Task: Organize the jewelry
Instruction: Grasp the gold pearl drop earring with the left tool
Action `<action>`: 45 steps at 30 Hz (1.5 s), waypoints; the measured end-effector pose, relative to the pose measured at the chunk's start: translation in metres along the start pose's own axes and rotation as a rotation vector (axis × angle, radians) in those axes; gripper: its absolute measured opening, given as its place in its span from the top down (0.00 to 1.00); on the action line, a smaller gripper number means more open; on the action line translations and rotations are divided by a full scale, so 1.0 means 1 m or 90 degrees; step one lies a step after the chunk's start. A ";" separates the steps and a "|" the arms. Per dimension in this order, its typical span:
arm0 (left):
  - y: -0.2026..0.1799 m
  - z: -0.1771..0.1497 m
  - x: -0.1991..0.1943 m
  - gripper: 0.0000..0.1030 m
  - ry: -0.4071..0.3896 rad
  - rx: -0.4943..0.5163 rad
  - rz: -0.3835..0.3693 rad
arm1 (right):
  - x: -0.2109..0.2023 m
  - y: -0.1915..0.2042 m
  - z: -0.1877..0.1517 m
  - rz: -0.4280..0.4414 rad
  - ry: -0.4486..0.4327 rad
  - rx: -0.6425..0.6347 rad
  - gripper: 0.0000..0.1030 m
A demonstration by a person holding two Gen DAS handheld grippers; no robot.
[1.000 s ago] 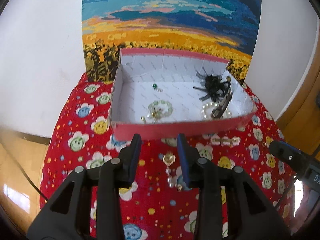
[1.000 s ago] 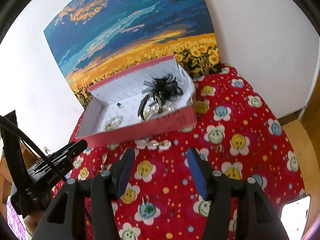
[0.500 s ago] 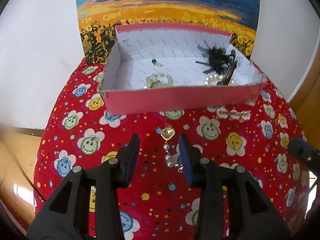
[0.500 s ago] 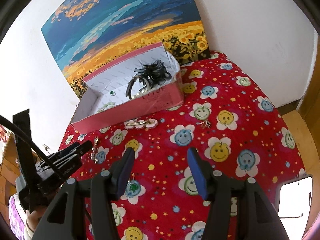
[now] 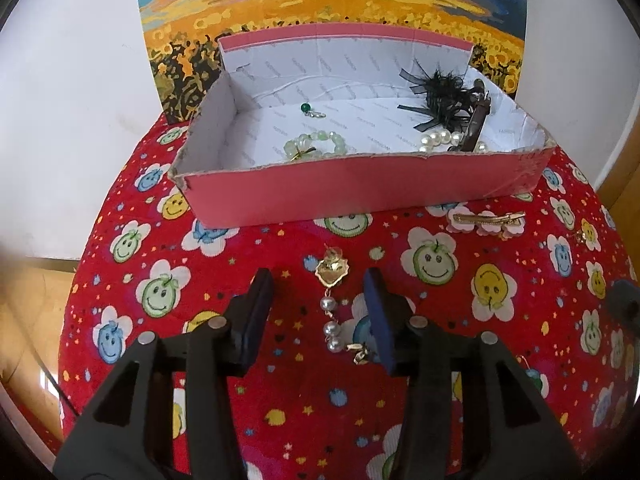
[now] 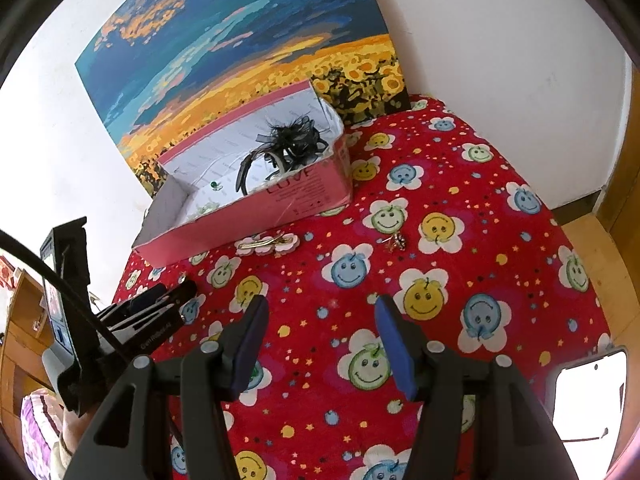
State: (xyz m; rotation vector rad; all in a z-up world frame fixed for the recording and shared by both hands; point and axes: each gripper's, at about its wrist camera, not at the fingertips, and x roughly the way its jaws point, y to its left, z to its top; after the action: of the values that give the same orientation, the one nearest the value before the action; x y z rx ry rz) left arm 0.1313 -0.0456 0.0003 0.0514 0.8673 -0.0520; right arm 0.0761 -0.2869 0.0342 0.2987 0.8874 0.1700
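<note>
A pearl earring (image 5: 334, 308) is framed untouched between the opening left gripper (image 5: 318, 316), while the right gripper (image 6: 320, 336) is held open, empty, above the tablecloth (image 6: 440, 184).

A red cloth (image 5: 304, 412) printed with smiley-face flowers in green, yellow and blue, plus small stars and dots, is spread over the rounded surface. A painting (image 6: 240, 52) of a sunflower field under a blue and orange sky is propped against the white wall (image 6: 500, 40) behind the surface, its lower edge hidden by the cloth. Wooden flooring (image 6: 588, 236) is seen to the right below the wall. Wooden furniture (image 6: 20, 320) is partly visible at the left edge. A bright white patch (image 6: 588, 400) is noted at lower right; its nature cannot be told.
</note>
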 end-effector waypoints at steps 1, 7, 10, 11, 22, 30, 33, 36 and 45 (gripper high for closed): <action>0.000 0.001 0.000 0.62 -0.001 -0.001 -0.005 | 0.000 -0.002 0.000 0.000 0.000 0.005 0.43; 0.000 0.003 0.002 0.65 -0.001 -0.006 -0.050 | 0.004 -0.005 0.003 -0.005 0.002 0.014 0.43; 0.000 0.004 0.003 0.75 0.000 -0.006 -0.061 | 0.007 -0.004 0.002 -0.004 0.006 0.013 0.43; 0.000 0.005 0.003 0.81 -0.001 -0.008 -0.060 | 0.008 -0.002 0.002 -0.006 0.008 0.011 0.43; 0.013 0.008 -0.008 0.91 -0.027 -0.028 -0.073 | 0.016 0.013 0.004 -0.039 0.012 -0.021 0.43; 0.037 0.012 -0.034 0.91 -0.087 -0.040 -0.067 | 0.032 0.035 0.006 -0.051 0.024 -0.044 0.43; 0.053 0.013 -0.038 0.91 -0.099 -0.058 -0.064 | 0.040 0.044 0.004 -0.056 0.027 -0.055 0.40; 0.067 0.014 -0.037 0.91 -0.111 -0.081 -0.052 | 0.049 0.051 0.004 -0.061 0.033 -0.064 0.39; 0.087 0.015 -0.020 0.91 -0.111 -0.118 -0.053 | 0.074 0.073 0.019 -0.107 0.032 -0.083 0.29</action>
State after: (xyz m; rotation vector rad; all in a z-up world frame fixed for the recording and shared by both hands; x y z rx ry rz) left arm 0.1350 0.0407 0.0275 -0.1610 0.6973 -0.0534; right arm 0.1350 -0.2021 0.0150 0.0976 0.9419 0.0795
